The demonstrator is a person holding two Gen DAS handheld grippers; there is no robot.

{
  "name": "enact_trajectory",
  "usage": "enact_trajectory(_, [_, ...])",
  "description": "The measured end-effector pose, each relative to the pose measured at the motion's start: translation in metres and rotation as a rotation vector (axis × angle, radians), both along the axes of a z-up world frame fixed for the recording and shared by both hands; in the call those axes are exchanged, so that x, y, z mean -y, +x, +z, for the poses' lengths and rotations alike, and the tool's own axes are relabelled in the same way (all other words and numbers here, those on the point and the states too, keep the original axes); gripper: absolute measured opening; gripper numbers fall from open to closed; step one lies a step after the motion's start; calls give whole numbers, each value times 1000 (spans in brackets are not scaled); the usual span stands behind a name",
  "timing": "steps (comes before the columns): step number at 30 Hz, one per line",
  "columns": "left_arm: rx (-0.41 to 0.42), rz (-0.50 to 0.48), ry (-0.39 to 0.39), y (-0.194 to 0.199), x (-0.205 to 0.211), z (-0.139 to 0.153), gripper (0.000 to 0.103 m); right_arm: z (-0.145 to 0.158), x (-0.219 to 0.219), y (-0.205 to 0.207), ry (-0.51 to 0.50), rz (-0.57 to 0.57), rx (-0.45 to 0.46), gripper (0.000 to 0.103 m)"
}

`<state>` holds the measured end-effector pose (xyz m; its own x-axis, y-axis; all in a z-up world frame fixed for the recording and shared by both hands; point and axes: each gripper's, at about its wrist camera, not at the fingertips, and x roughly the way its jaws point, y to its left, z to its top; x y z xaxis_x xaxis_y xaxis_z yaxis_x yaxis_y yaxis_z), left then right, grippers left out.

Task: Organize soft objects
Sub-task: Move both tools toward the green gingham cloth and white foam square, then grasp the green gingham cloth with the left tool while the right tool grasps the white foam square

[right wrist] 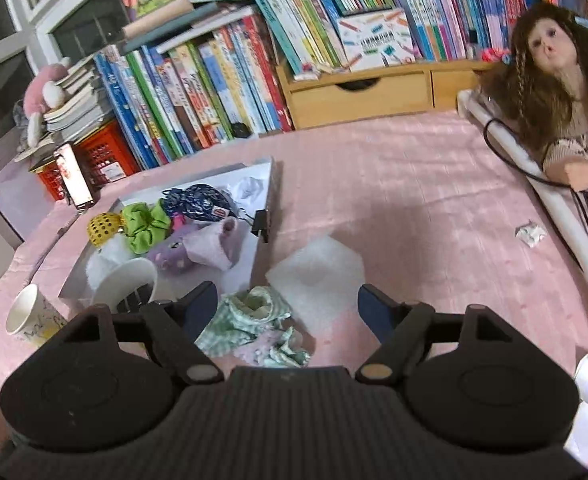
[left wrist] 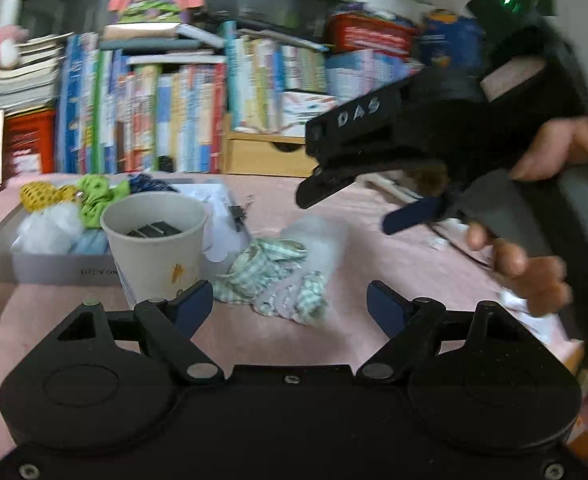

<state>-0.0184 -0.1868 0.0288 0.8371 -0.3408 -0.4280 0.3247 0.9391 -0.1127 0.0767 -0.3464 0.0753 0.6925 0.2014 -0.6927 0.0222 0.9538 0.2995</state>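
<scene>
While both grippers hang over the pink table cover (right wrist: pixel 414 184), their fingers stand wide apart and grip nothing. Nearest, the left gripper (left wrist: pixel 289 304) and the right gripper (right wrist: pixel 287 304) each point at a crumpled green checked cloth (right wrist: pixel 253 324) lying on the cover, touching a white foam sheet (right wrist: pixel 318 280). Just left of the cloth stands a paper cup (left wrist: pixel 157 240) against a grey tray (right wrist: pixel 263 184) full of scrunchies (right wrist: pixel 145 224). Farther back, books (right wrist: pixel 197 76) line the wall, and a doll (right wrist: pixel 554 80) sits at the right.
</scene>
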Motion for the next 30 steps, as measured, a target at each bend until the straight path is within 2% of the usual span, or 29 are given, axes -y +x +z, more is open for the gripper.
enact_trajectory(6, [-53, 108, 11, 28, 23, -20, 77, -5, 1, 25, -29, 3, -61, 89])
enact_trajectory(11, [-64, 145, 6, 42, 33, -25, 73, -12, -3, 46, -55, 14, -93, 90])
enact_trajectory(16, [-93, 151, -13, 53, 35, -27, 63, -26, -4, 64, -62, 12, -141, 90])
enact_trajectory(19, [-106, 140, -18, 58, 35, -28, 53, -34, -4, 68, -41, 18, -162, 90])
enact_trajectory(24, [-106, 121, -36, 56, 32, -29, 42, -42, -2, 67, -27, 16, -170, 75])
enact_trajectory(30, [-118, 93, -52, 51, 23, -26, 37, -39, -1, 57, -9, 26, -161, 73])
